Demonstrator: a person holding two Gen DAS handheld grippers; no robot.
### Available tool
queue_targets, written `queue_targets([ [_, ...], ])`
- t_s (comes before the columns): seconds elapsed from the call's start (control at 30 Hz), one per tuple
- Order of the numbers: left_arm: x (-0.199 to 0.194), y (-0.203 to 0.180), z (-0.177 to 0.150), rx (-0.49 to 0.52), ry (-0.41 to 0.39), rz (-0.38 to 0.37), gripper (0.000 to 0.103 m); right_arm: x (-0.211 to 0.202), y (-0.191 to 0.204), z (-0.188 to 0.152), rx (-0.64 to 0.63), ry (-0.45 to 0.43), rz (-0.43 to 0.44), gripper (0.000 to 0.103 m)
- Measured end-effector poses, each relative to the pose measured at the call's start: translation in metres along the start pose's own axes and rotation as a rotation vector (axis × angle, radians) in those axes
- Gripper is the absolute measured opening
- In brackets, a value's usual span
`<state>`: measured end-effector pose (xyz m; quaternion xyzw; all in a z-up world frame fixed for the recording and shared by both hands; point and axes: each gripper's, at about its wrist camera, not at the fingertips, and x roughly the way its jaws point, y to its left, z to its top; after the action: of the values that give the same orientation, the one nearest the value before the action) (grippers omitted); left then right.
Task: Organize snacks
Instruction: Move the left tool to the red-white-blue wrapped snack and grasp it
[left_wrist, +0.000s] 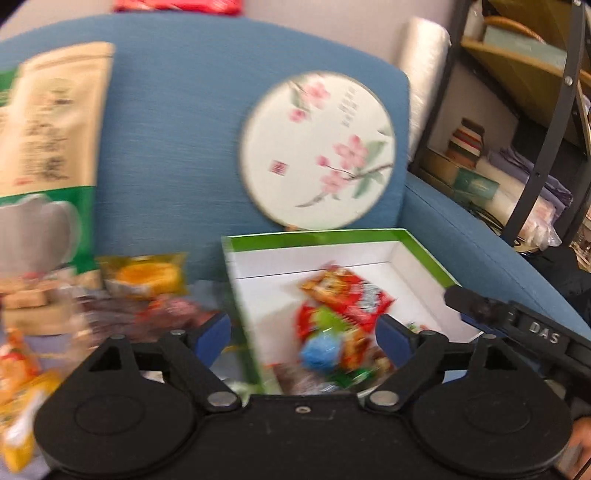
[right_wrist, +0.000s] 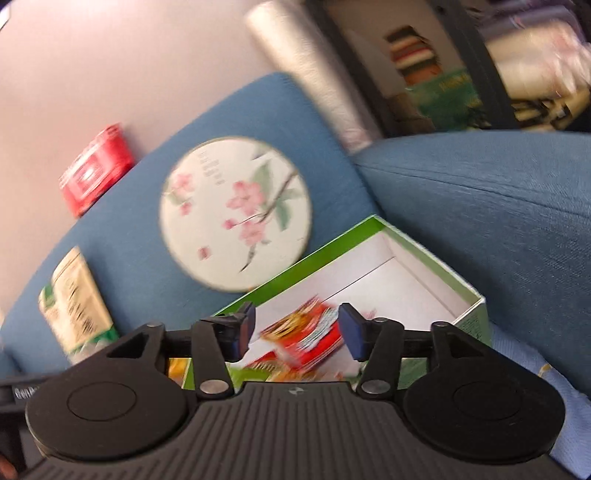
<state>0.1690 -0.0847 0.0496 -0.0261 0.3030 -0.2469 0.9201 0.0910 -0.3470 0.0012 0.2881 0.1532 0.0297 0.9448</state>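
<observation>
Item one: green-rimmed box (left_wrist: 424, 254), white inside, on the blue armchair (left_wrist: 166, 147) seat, holding red snack packets (left_wrist: 343, 295). My left tongs (left_wrist: 303, 332) spread wide, empty, straddling the box's left wall. My right tongs (right_wrist: 297, 332) parted, empty, over the same box. Loose snacks (left_wrist: 144, 275) just left of the box; tall pouch (left_wrist: 51, 122) and round floral tin (left_wrist: 317, 151) against the backrest.

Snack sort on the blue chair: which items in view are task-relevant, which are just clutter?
Task-relevant:
green box, open
red snack packet inside it
loose snacks left of the box
tall pouch
left gripper, right gripper, both open

Clutter:
round floral fan against the backrest
red tin
shelf
plastic roll
</observation>
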Motion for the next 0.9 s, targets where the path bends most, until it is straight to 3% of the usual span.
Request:
queue_targets([
  [0.23, -0.027, 0.052, -0.038, -0.043, 0.042, 0.079, 0.103, 0.014, 0.048, -0.026, -0.131, 0.181, 0.186, 0.092],
  [0.53, -0.004, 0.082, -0.054, -0.092, 0.107, 0.103, 0.103, 0.028, 0.081, -0.061, -0.240, 0.392, 0.346, 0.092],
  [0.63, 0.007, 0.081, -0.059, -0.085, 0.134, 0.083, 0.080, 0.033, 0.088, -0.071, -0.292, 0.456, 0.371, 0.092],
  [0.67, 0.009, 0.083, -0.062, -0.083, 0.144, 0.079, 0.064, 0.034, 0.091, -0.074, -0.311, 0.472, 0.378, 0.092],
  [0.7, 0.011, 0.083, -0.066, -0.081, 0.158, 0.076, 0.054, 0.034, 0.094, -0.077, -0.332, 0.487, 0.387, 0.092],
  [0.77, 0.008, 0.084, -0.072, -0.092, 0.162, 0.067, 0.054, 0.034, 0.099, -0.083, -0.374, 0.503, 0.390, 0.092],
  [0.83, 0.001, 0.082, -0.077, -0.132, 0.197, 0.032, 0.037, 0.036, 0.104, -0.089, -0.422, 0.530, 0.393, 0.092],
  [0.9, -0.007, 0.077, -0.086, -0.164, 0.236, -0.028, 0.042, 0.037, 0.108, -0.096, -0.468, 0.554, 0.388, 0.092],
])
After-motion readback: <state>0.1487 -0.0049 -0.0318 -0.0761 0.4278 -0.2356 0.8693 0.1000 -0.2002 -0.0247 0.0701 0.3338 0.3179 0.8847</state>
